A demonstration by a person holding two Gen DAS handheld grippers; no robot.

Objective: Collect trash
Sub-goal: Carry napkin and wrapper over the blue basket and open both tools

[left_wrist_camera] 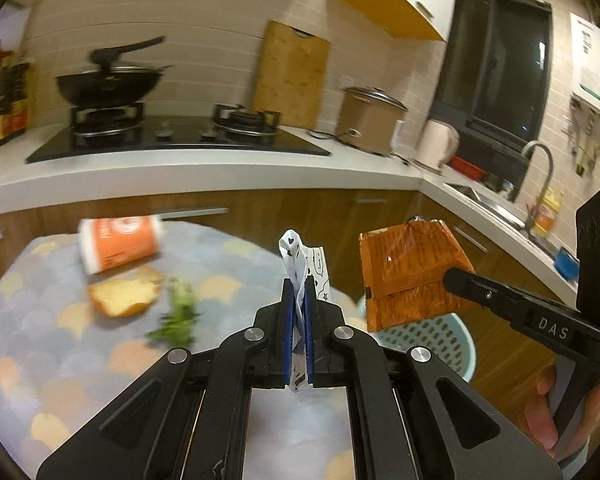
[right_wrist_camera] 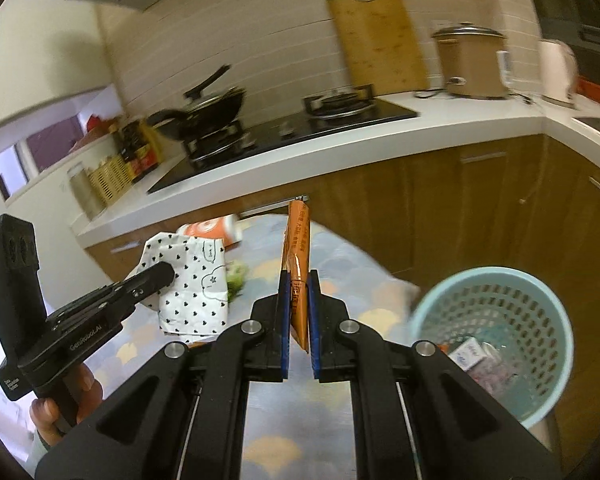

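Note:
My left gripper (left_wrist_camera: pixel 298 286) is shut on a white wrapper with black hearts (left_wrist_camera: pixel 300 264), held above the table; it shows flat in the right wrist view (right_wrist_camera: pixel 194 284). My right gripper (right_wrist_camera: pixel 298 278) is shut on an orange foil packet (right_wrist_camera: pixel 297 248), seen broadside in the left wrist view (left_wrist_camera: pixel 410 276), near a light blue perforated bin (right_wrist_camera: pixel 496 312) holding a small carton and other trash. An orange paper cup (left_wrist_camera: pixel 118 242) lies on its side on the table, with a bread slice (left_wrist_camera: pixel 122 296) and green vegetable scraps (left_wrist_camera: pixel 178 314) beside it.
The round table has a scale-patterned cloth (left_wrist_camera: pixel 40 340). Behind it runs a white counter (left_wrist_camera: pixel 180 168) with a stove, a black wok (left_wrist_camera: pixel 108 84), a cutting board, a cooker, a kettle and a sink at the right. Wooden cabinets stand below.

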